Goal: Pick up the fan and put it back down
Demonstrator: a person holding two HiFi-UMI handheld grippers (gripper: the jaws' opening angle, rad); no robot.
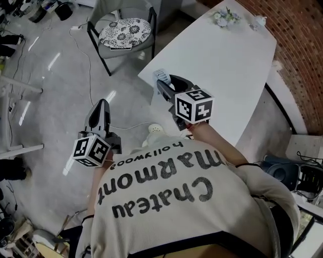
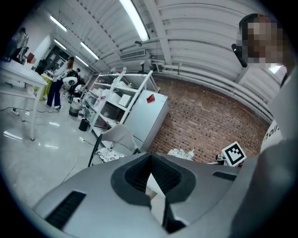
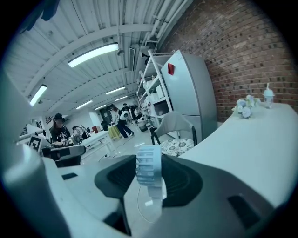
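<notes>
Small white fan (image 3: 149, 171) is gripped in the right tool (image 1: 166, 81), held up at the desk (image 1: 227, 65) edge, left tool (image 1: 101, 108) closed empty, so a gentle set-down is probably called for next.

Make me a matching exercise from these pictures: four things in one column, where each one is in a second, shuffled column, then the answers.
Things
1. fan
2. cushion
3. flowers
4. left gripper

Places
A. at the far end of the table
B. over the floor, jaws together
C. between the jaws of the right gripper
D. on the chair

Pairs: 1-C, 2-D, 3-A, 4-B
</notes>
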